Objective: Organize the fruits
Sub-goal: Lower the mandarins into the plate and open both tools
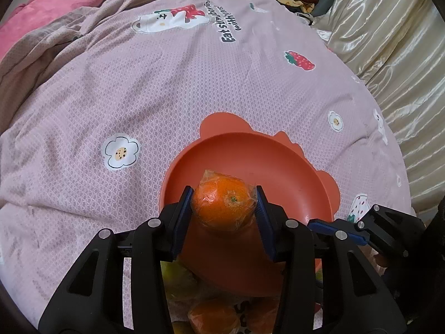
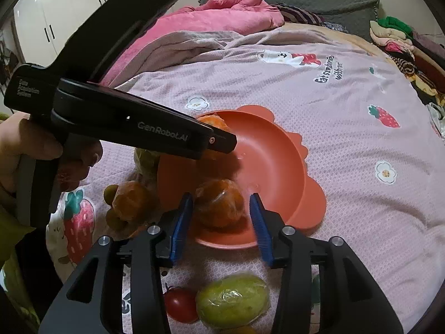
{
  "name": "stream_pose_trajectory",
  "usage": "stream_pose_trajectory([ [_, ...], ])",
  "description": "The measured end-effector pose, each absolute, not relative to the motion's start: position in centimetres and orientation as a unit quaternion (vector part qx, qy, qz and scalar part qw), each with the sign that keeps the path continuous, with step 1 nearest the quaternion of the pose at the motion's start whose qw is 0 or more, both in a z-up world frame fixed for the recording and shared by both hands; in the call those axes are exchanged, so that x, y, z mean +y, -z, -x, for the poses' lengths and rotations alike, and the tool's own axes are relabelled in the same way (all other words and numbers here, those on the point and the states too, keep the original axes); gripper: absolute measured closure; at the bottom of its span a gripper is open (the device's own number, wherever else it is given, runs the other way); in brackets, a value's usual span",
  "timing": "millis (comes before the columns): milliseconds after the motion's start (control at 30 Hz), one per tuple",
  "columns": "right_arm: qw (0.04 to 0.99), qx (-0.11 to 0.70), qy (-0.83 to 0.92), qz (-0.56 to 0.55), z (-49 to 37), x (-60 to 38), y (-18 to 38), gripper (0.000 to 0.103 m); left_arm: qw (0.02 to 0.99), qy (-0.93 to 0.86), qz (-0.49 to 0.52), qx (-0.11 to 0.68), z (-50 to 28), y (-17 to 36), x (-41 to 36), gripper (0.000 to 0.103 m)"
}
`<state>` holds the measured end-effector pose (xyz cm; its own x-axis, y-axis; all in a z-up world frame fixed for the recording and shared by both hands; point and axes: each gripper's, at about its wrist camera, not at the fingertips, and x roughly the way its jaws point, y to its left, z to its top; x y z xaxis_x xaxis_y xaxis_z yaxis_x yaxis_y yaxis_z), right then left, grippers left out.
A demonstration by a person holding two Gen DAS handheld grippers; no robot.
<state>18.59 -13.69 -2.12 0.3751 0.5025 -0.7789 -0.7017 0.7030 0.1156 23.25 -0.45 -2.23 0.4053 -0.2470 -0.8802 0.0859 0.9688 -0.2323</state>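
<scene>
Left gripper [image 1: 224, 208]: its blue-padded fingers [image 1: 182, 217] pinch a plastic-wrapped orange [image 1: 224, 204] from both sides, holding it over the near part of the plate.
Plate: an orange-red plastic plate with scalloped ear-like rim tabs [image 1: 258, 153] lies on the bed; in the right wrist view it is [image 2: 278, 150].
Right gripper [image 2: 221, 217]: its blue fingers [image 2: 182, 220] stand spread on either side of a second plastic-wrapped orange [image 2: 219, 204]; a small gap shows at each pad, so they do not press on it. That orange rests in the plate at its near rim.
Bed: covered by a pink quilted blanket printed with strawberries, flowers and a bear [image 2: 347, 111], which carries everything.
Loose fruit on the blanket: a third wrapped orange [image 2: 130, 197] lies just outside the plate's left rim, with small green fruits [image 2: 109, 192] touching it; a wrapped green mango-shaped fruit [image 2: 232, 300] and a small red tomato [image 2: 180, 303] lie side by side nearer the bed's front edge.
Person's hand [image 2: 33, 144]: it grips the handle of the black left gripper body [image 2: 125, 125], at the left of the right wrist view.
Far end of bed: a crumpled pink duvet [image 2: 222, 11] and a stack of folded clothes [image 2: 395, 36].
</scene>
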Motion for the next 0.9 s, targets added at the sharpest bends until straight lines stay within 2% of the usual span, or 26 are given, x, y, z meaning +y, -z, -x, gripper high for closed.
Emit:
stream_pose_trajectory([
  [133,0.822,0.42,-0.366,0.117,-18.3,-13.9,1.8,0.056,0.835,0.098,0.076,0.537,-23.2,2.3,-0.4,0.068],
  [267,0.825,0.417,-0.364,0.114,-18.0,-14.3,1.5,0.055,0.837,0.097,0.08,0.533,-23.2,2.2,-0.3,0.063],
  [533,0.833,0.414,-0.352,0.101,-17.3,-15.6,0.8,0.048,0.844,0.092,0.087,0.521,-22.5,1.5,0.3,0.062],
  [800,0.841,0.411,-0.339,0.089,-16.7,-17.0,0.3,0.041,0.856,0.079,0.089,0.503,-21.0,0.0,1.1,0.057],
  [900,0.845,0.409,-0.334,0.084,-16.5,-17.4,0.0,0.038,0.861,0.075,0.087,0.495,-20.3,-0.7,1.4,0.052],
])
